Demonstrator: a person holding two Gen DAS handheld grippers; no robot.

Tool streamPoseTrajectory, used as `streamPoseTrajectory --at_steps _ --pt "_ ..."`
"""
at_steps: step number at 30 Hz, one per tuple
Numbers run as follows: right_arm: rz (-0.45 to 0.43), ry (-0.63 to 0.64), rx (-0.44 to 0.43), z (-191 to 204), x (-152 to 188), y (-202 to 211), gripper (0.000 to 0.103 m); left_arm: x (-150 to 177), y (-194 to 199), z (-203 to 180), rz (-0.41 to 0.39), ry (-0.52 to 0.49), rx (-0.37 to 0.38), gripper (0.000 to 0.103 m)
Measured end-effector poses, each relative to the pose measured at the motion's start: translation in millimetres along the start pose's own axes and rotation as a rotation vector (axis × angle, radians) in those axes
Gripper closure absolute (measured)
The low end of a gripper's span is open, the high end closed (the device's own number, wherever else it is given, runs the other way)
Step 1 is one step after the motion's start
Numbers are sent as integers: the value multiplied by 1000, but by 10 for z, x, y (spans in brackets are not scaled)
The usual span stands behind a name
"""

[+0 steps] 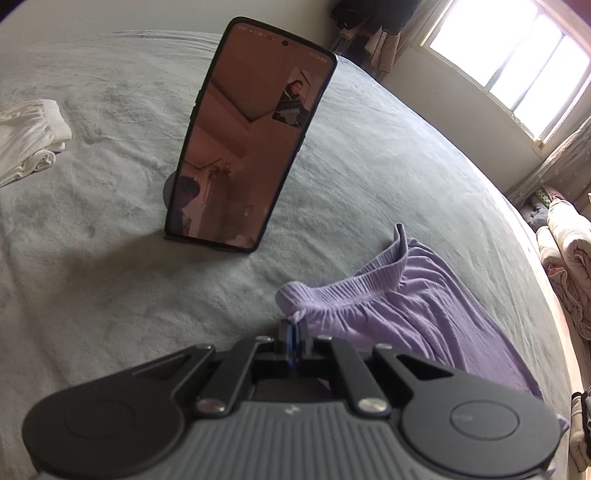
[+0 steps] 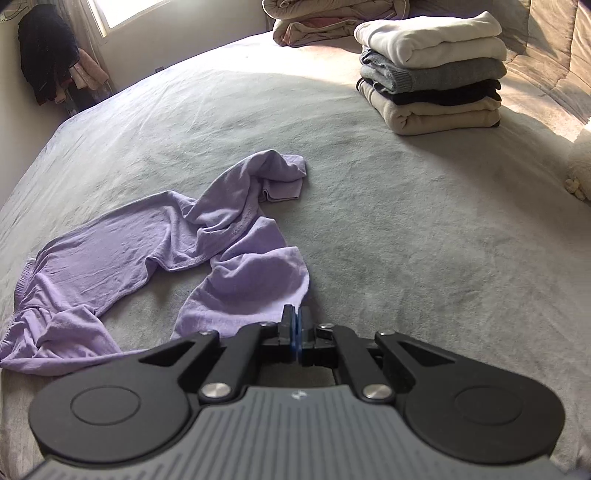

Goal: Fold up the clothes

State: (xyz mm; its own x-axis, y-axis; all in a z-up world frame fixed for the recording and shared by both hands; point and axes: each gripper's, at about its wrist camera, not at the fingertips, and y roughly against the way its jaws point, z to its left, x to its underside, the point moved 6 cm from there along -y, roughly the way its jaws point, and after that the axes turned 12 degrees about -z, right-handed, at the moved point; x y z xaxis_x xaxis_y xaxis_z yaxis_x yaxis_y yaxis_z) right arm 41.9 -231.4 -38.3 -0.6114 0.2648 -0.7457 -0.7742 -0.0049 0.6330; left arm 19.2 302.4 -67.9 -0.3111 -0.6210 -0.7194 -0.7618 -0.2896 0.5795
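Observation:
A pair of lilac trousers (image 2: pixel 122 240) lies crumpled on the grey bedspread (image 2: pixel 406 229). Its ribbed waistband (image 1: pixel 354 291) bunches up right at my left gripper (image 1: pixel 293 322), which is shut on a pinch of that band. In the right wrist view one leg runs away to a folded-over cuff (image 2: pixel 284 173). The other leg curls toward my right gripper (image 2: pixel 295 316), whose jaws are shut on the edge of its hem. Lower parts of both legs are hidden behind the gripper bodies.
A phone (image 1: pixel 255 136) stands propped upright on the bed ahead of the left gripper, with folded white cloth (image 1: pixel 29 140) to its left. A stack of folded clothes (image 2: pixel 432 74) sits far right, rolled bedding (image 2: pixel 332 18) behind it. A window (image 1: pixel 509 59) and the bed's edge lie right.

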Motion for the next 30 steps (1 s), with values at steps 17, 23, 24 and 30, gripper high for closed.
streamPoseTrajectory --at_steps 17,23,24,30 --pt "122 22 -30 -24 848 613 102 -49 108 333 49 -36 -127 102" --pt "171 48 -26 -48 1110 478 103 84 8 301 93 -127 -164 101" --pt "169 66 -35 -28 1089 481 102 91 19 263 92 -157 -165 100" --pt "141 47 -75 -77 860 434 88 106 241 80 82 -265 -149 73"
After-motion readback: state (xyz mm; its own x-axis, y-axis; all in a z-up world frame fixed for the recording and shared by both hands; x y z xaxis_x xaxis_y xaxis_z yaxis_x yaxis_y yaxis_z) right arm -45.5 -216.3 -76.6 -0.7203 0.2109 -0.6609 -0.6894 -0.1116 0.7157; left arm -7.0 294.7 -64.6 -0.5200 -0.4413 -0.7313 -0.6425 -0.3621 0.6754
